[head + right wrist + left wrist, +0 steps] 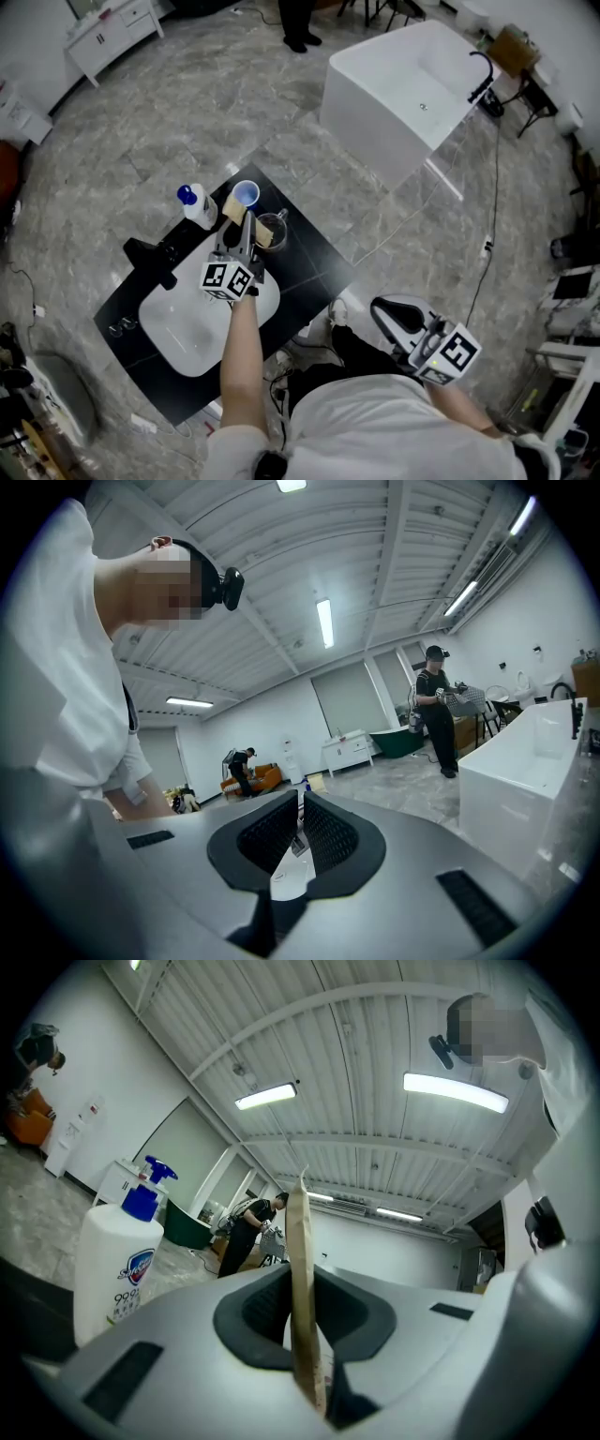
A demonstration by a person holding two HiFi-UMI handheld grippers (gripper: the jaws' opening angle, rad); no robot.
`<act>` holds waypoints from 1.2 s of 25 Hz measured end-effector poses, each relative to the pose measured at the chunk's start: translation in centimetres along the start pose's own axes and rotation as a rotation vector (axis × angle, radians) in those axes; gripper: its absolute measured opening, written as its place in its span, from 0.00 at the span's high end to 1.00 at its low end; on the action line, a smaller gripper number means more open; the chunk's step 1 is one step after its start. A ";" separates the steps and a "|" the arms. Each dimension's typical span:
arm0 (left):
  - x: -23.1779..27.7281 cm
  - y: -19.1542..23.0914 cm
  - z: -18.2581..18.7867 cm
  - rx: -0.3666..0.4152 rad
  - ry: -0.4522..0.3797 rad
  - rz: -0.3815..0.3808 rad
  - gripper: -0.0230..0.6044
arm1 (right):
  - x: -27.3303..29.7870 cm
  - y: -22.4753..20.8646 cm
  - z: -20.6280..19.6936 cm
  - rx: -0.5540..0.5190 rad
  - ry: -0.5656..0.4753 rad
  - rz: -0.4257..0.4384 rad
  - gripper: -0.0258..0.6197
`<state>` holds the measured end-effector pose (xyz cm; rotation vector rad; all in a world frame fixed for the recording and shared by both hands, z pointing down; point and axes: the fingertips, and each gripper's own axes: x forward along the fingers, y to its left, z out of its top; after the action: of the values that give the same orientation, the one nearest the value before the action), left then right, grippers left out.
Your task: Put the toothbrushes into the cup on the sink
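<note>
My left gripper hangs over the back of the black counter, pointing away from me and upward. It is shut on a flat tan toothbrush pack, seen edge-on and standing up between the jaws. Just beyond its tip stand a blue cup and a clear glass cup; something tan shows at the glass. My right gripper is held low by my body, right of the counter, its jaws together with nothing between them.
A white soap bottle with a blue pump stands left of the cups, also close on the left. A white sink basin and a black tap sit in the counter. A white bathtub stands far right. People stand in the background.
</note>
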<state>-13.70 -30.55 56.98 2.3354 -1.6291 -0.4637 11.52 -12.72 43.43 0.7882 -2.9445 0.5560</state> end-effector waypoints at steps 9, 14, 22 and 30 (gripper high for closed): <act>0.5 -0.1 -1.4 -0.008 0.025 -0.020 0.90 | -0.6 -0.2 -0.2 0.005 -0.003 -0.019 0.89; 0.6 0.1 -2.3 -0.010 0.057 -0.028 0.90 | -0.6 -0.7 0.1 0.004 -0.008 -0.023 0.89; 0.9 -0.1 -3.9 0.044 0.145 -0.053 0.90 | 0.2 -1.1 0.0 0.014 0.007 -0.006 0.89; 0.5 1.3 -3.9 0.104 0.182 0.025 0.82 | 1.3 -1.5 0.4 0.018 0.001 0.017 0.89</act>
<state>-13.14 -31.34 61.03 2.3488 -1.6300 -0.1589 11.16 -14.66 43.72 0.7648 -2.9519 0.5850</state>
